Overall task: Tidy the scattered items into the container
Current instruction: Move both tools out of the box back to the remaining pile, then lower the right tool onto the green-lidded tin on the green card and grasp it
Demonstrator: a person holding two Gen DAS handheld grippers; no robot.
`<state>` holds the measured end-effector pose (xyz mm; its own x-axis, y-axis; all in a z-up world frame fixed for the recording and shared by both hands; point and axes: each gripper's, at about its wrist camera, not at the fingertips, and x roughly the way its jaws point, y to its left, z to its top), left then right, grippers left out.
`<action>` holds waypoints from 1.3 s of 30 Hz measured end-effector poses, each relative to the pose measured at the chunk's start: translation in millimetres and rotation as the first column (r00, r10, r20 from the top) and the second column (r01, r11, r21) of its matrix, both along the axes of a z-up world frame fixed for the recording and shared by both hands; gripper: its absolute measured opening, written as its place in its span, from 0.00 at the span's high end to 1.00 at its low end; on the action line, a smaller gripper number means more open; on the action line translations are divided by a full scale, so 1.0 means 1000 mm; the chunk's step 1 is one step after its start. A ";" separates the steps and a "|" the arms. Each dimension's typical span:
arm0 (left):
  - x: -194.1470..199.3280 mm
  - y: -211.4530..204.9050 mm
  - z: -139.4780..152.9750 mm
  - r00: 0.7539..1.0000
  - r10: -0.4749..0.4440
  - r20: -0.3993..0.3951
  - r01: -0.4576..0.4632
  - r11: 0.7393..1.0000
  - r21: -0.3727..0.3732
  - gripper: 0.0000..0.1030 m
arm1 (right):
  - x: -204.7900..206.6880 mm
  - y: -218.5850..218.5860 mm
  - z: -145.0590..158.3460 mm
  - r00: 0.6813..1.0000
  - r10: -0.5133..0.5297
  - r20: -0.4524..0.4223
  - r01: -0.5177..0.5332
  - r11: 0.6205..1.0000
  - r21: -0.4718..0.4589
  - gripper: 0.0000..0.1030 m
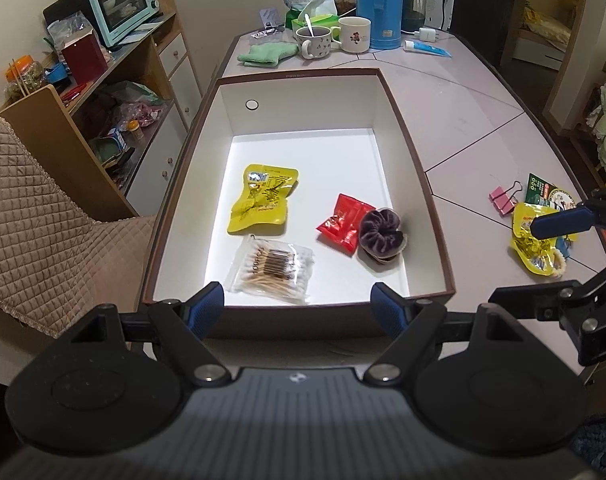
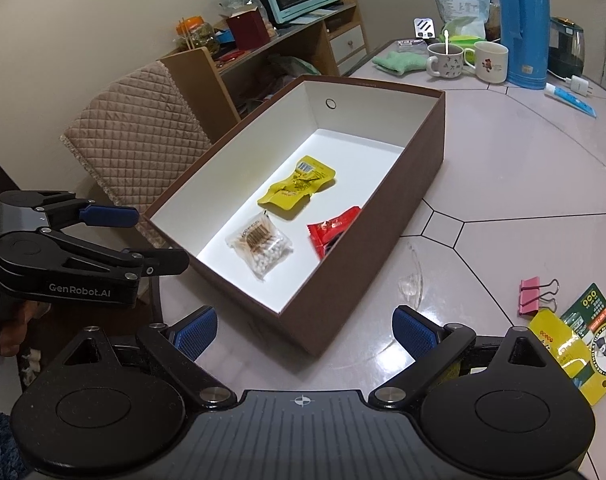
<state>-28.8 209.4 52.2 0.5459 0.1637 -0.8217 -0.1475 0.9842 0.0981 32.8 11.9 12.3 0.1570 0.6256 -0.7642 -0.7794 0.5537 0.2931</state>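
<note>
Tongs first: left tongs (image 1: 299, 308) released, jaws wide, empty, hovering at near rim of box (image 1: 419, 168). Right tongs (image 2: 305, 330) also released, empty, over bench (image 2: 503, 184) by box's near corner.

Inside box: yellow pouch (image 1: 263, 200), swab pack (image 1: 273, 268), red packet (image 1: 343, 222), purple scrunchie (image 1: 383, 232) touching red packet.

Outside, on bench to the right: pink clip (image 2: 533, 296), 2nd yellow pouch (image 2: 559, 340) w/ green card (image 2: 591, 320) overlapping it. Clear plastic bit (image 2: 411, 280) betw. box and clip; can't tell what it is.

Far end: mugs (image 1: 335, 36), blue flask (image 1: 379, 0).
</note>
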 end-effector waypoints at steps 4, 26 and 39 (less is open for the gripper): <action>-0.002 -0.014 0.001 1.000 0.002 -0.002 -0.002 1.000 0.001 0.25 | 0.001 -0.014 0.000 1.000 0.003 -0.007 -0.003 1.000 0.011 0.06; 0.036 -0.153 -0.021 0.973 -0.230 -0.009 0.229 0.972 -0.061 0.25 | 0.030 -0.189 0.007 0.953 -0.301 -0.020 0.301 0.954 0.004 0.06; 0.069 -0.190 -0.035 0.948 -0.317 -0.017 0.315 0.946 -0.083 0.25 | 0.056 -0.245 0.011 0.897 -0.441 0.001 0.441 0.897 0.011 0.06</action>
